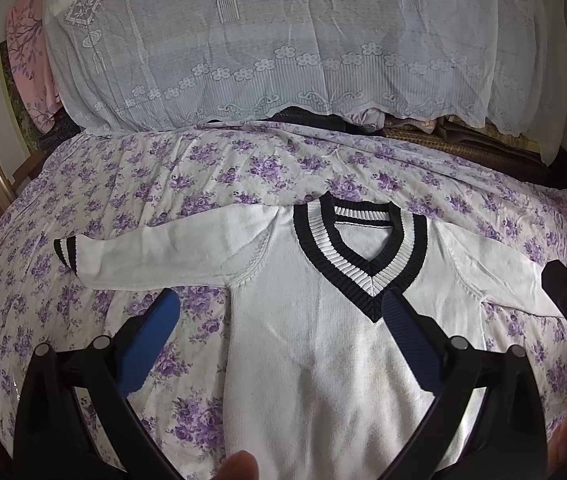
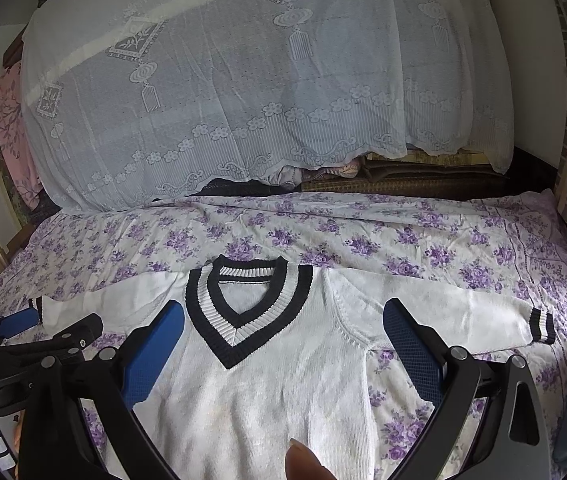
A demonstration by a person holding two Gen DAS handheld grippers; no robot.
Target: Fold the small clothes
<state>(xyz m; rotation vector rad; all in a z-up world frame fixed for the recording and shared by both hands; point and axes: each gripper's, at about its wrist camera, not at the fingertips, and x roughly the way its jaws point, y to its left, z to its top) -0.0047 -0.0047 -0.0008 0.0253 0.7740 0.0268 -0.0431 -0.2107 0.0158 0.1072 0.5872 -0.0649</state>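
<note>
The sweater point(image 1: 323, 340) lies flat on the bed point(image 1: 83, 320), front up, V-neck away from me, both sleeves spread out to the sides. Laid out like that, every edge is reachable and nothing is bunched under the body, so it looks ready for a first fold; I judge that no fold has been made yet.

My left gripper point(image 1: 281, 322) hangs just above the sweater's left half, with its jaws spread wide and nothing between them. One blue pad point(image 1: 151, 340) sits over the bare floral sheet just beside the body's edge, under the left sleeve point(image 1: 155, 256); the other is over the chest near the tip of the V. I hold it there because the armpit and side seam are the natural place to take the cloth for turning the sleeve in.

My right gripper point(image 2: 283, 328) mirrors it on the other half, also wide open and empty. Its left pad is over the chest beside the collar point(image 2: 249, 300), its right pad over the root of the right sleeve point(image 2: 463, 316). In the right wrist view I can see the left gripper low at the far side, near the left cuff.

Next I would expect to bring a sleeve across the chest. The knit looks soft and loose, so a pinch could drag the body askew if I take too little cloth.

Behind the sweater a lace cover point(image 1: 283, 40) drapes a pile of bedding, well clear of the work.
</note>
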